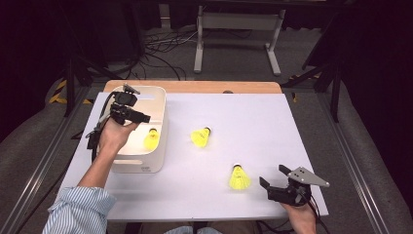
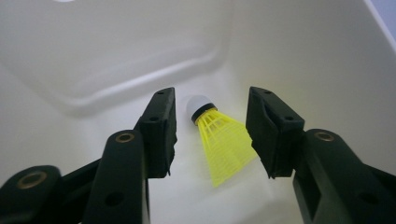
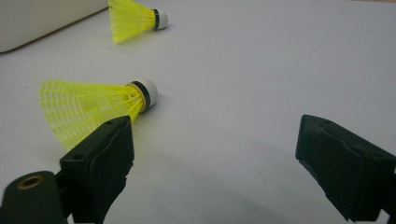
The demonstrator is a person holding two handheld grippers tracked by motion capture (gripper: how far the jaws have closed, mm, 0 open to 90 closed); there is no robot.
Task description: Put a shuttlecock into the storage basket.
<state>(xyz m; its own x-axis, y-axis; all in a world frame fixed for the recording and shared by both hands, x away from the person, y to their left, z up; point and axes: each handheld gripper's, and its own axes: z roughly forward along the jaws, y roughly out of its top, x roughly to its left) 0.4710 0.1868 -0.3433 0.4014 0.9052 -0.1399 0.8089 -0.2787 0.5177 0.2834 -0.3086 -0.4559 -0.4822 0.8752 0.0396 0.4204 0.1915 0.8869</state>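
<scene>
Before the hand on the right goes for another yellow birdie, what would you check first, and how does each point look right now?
1. Yellow plastic shuttlecock lies loose in the white plastic bin: ok.
2. Left gripper has let go, pads apart from it: ok.
3. Right gripper open and empty: ok.
4. Nearest yellow shuttlecock lies on its side on the white table, within reach: ok.
5. Right jaws straddle it: not ok, it lies off to one side.
6. Far shuttlecock out of the way: ok.

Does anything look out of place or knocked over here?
Nothing stands out. One yellow shuttlecock lies in the white bin below the open left gripper; two more lie on their sides on the table, undamaged.
</scene>
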